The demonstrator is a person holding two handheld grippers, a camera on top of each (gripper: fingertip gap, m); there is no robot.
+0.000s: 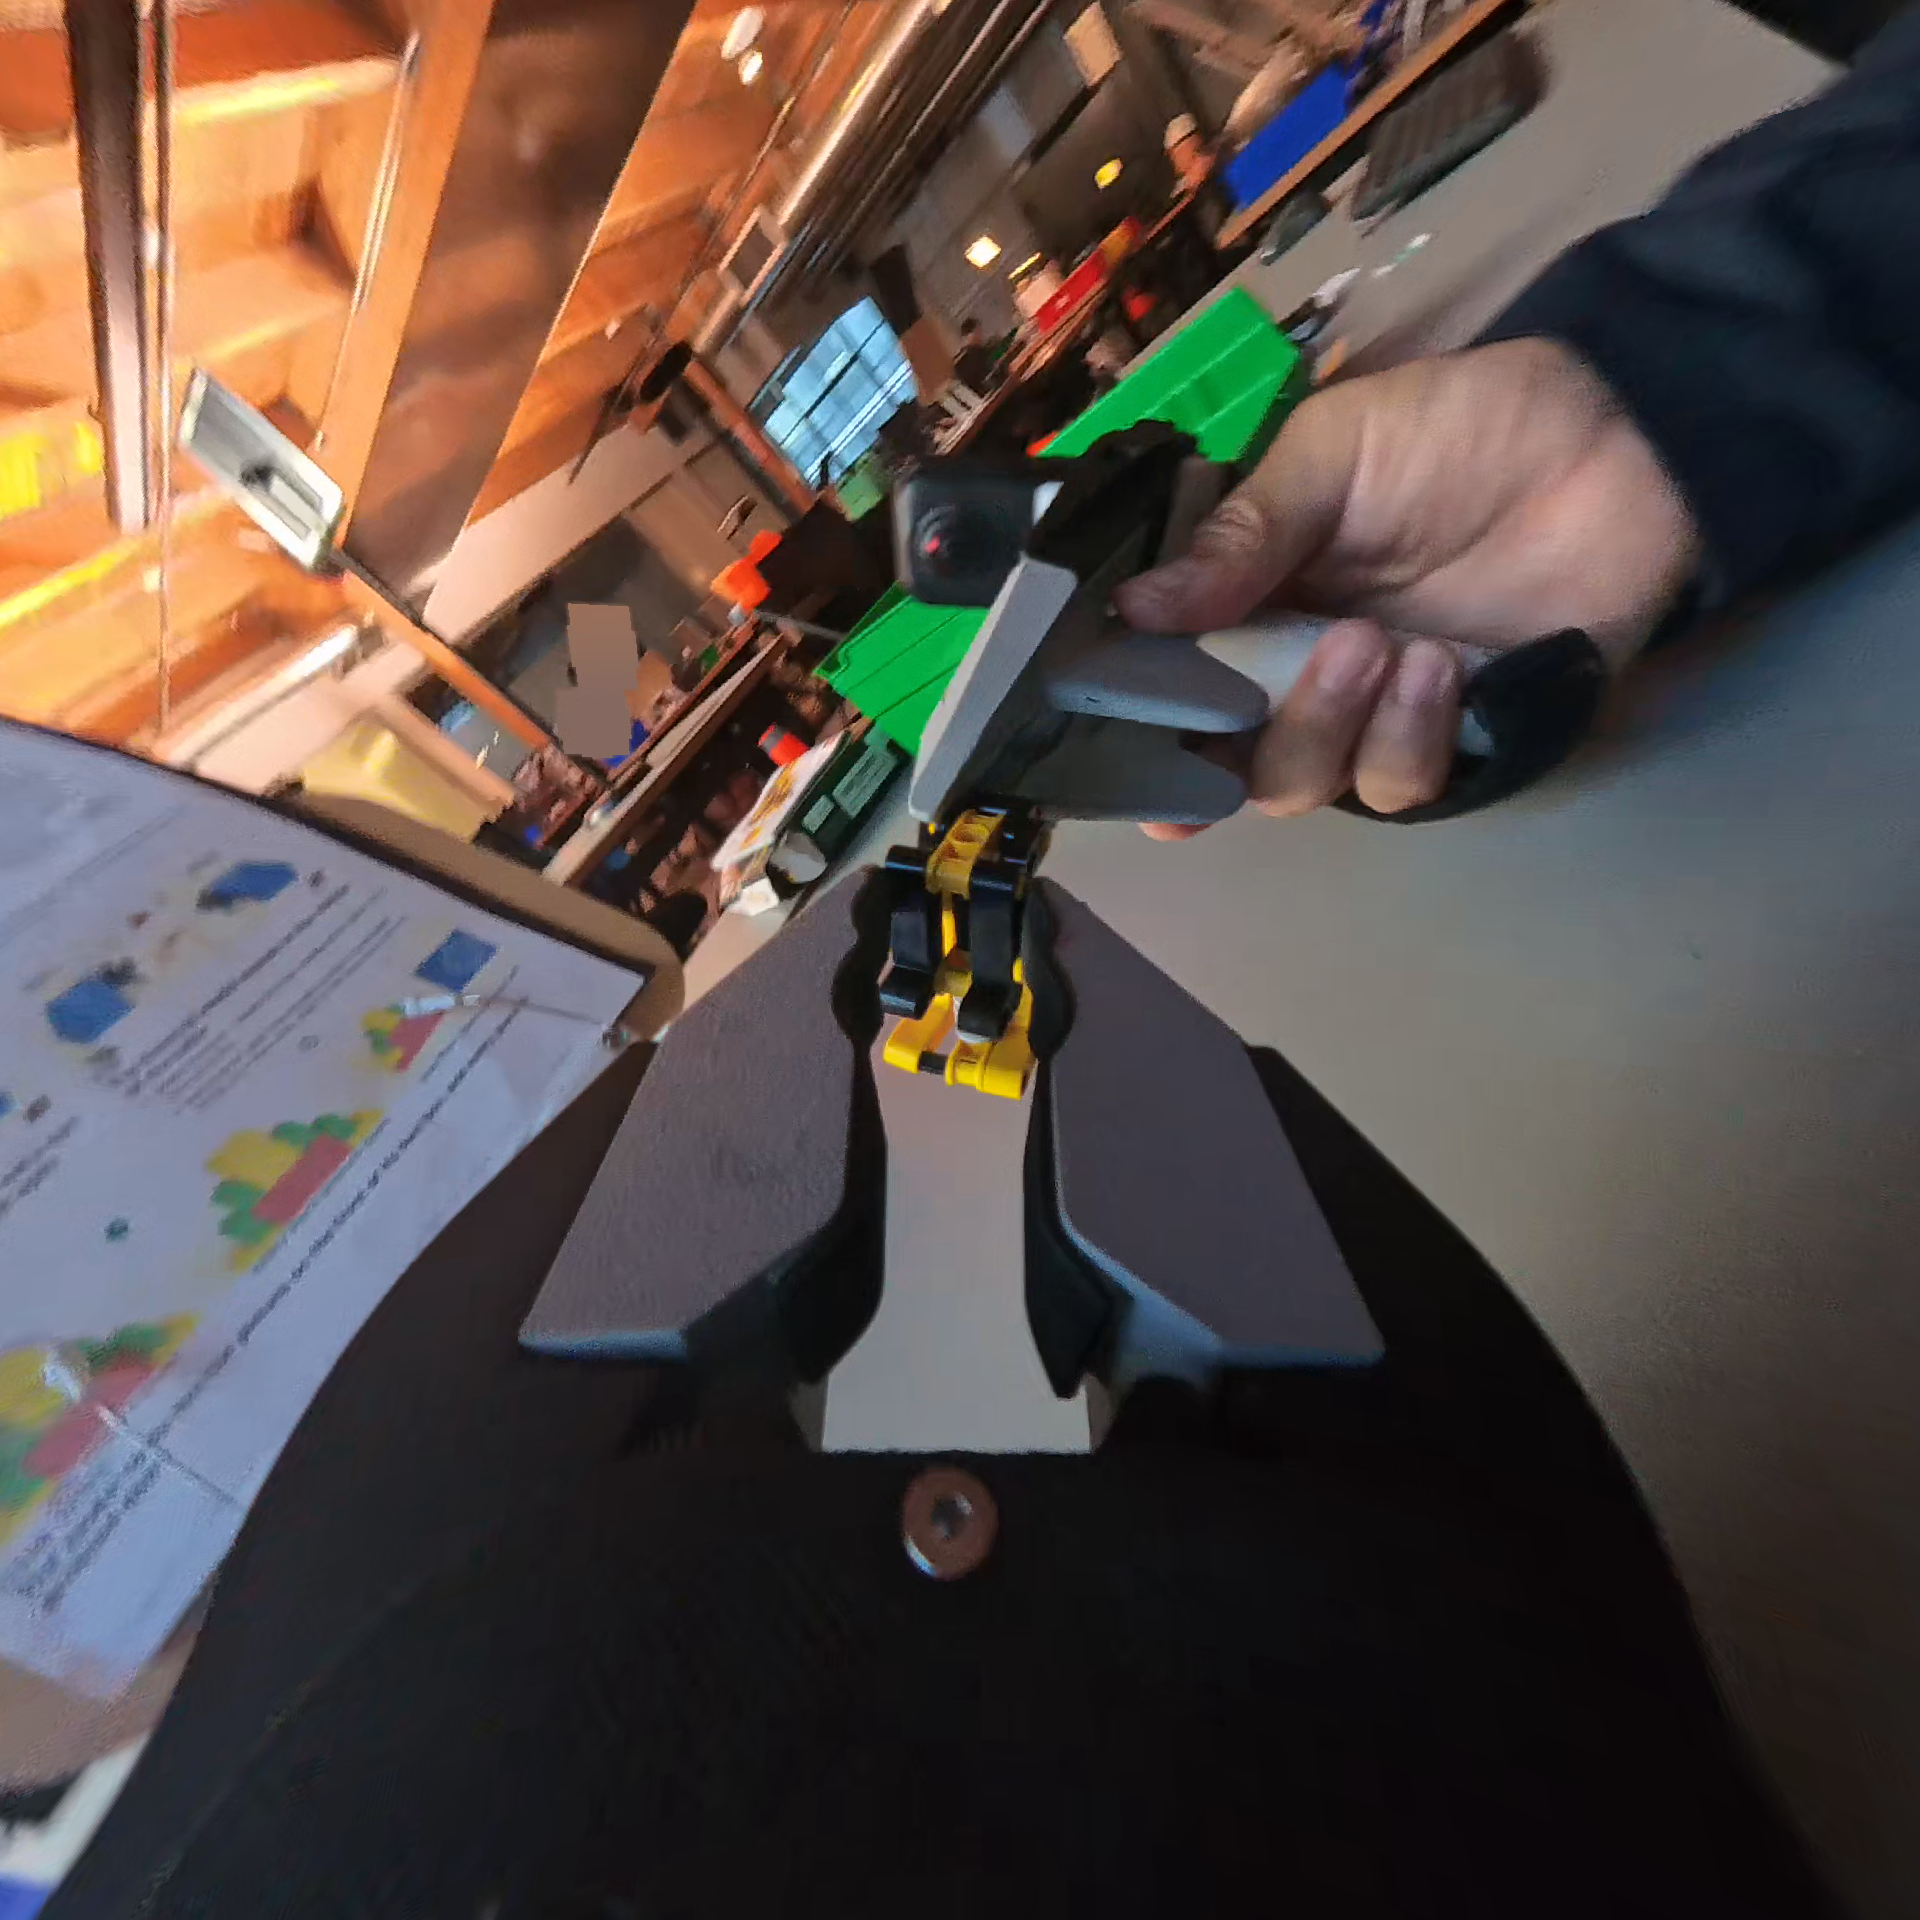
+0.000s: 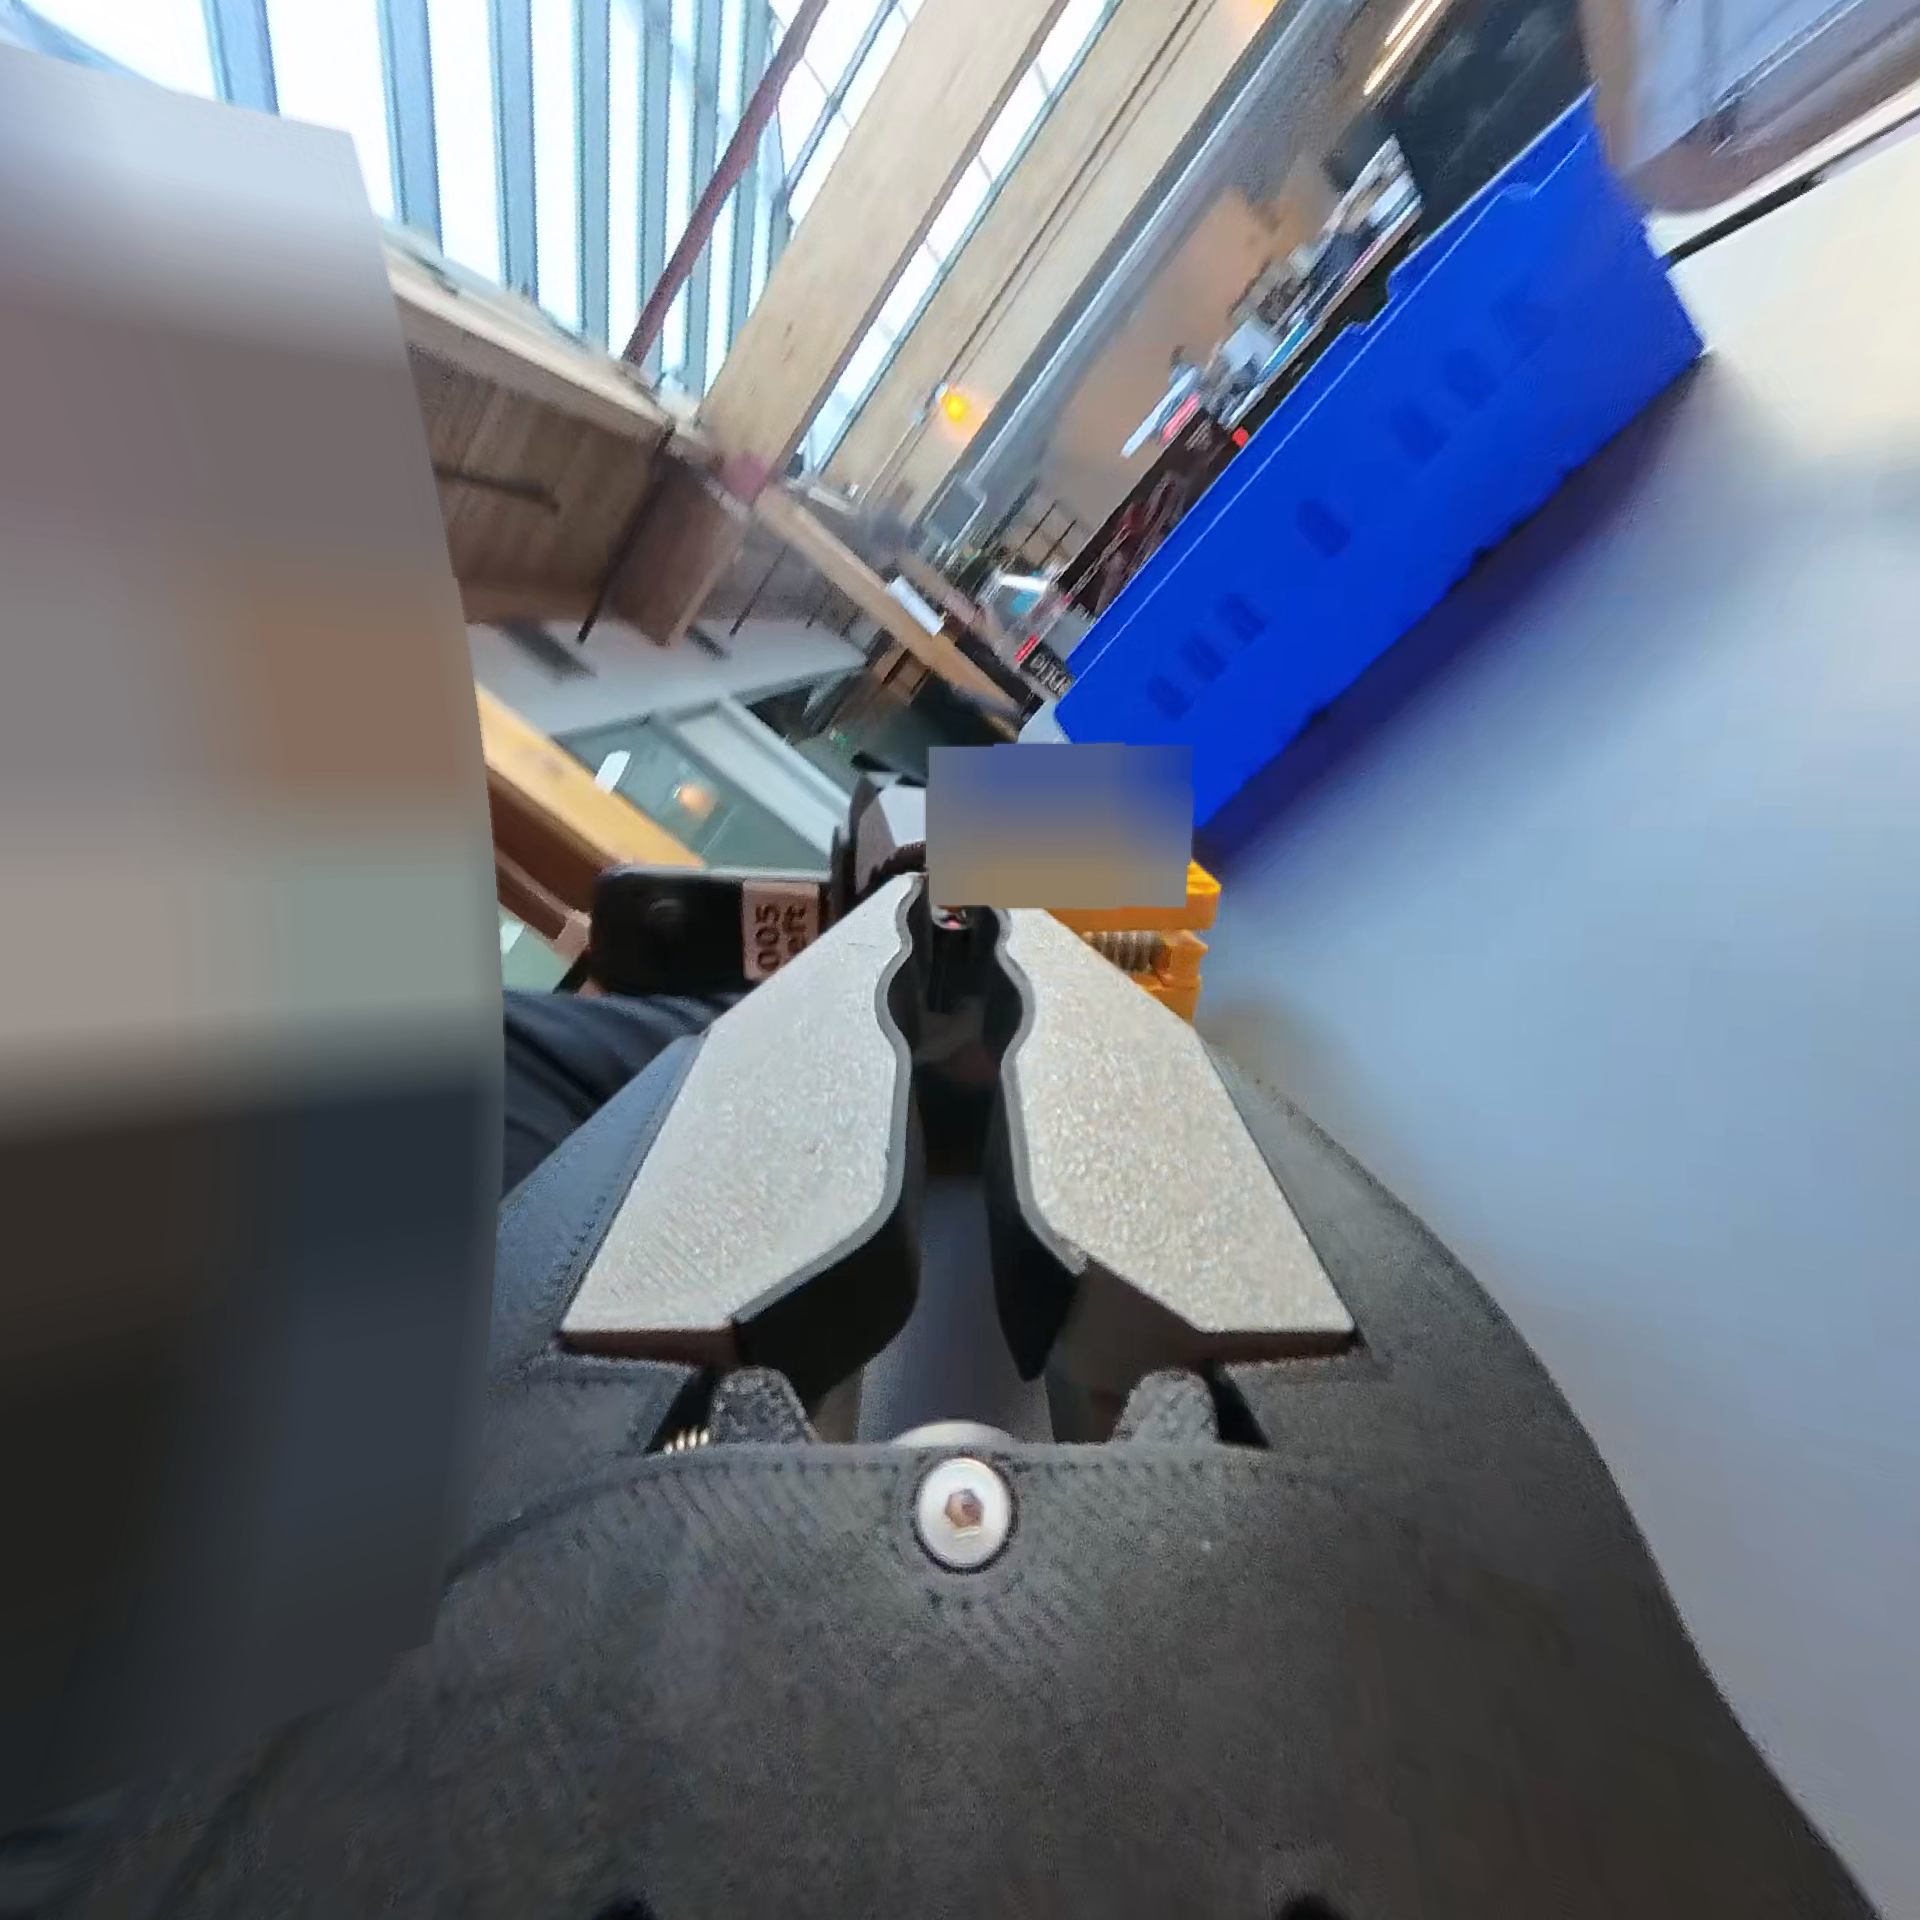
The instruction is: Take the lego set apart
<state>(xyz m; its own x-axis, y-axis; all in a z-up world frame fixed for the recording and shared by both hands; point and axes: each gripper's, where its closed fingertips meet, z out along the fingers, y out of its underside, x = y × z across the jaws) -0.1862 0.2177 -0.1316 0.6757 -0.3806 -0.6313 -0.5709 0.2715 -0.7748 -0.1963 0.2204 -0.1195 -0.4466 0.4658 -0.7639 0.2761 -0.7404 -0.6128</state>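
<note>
Spanning both claws, yellow-and-black lego set (image 1: 961, 951)

I see a pale grey table (image 1: 1455, 1091) under my view. A printed sheet (image 1: 239, 1143) with coloured brick diagrams lies on it at the left (too blurred to make out). In the right wrist view, a blue bin (image 2: 1382, 499) sits on the table.

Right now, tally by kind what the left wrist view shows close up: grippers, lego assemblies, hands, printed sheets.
Grey-fingered handheld grippers: 2 (left gripper, right gripper)
Yellow-and-black lego assembly, clamped in both sets of jaws: 1
Person's bare hand: 1
White printed paper sheet: 1
Total: 5
</note>
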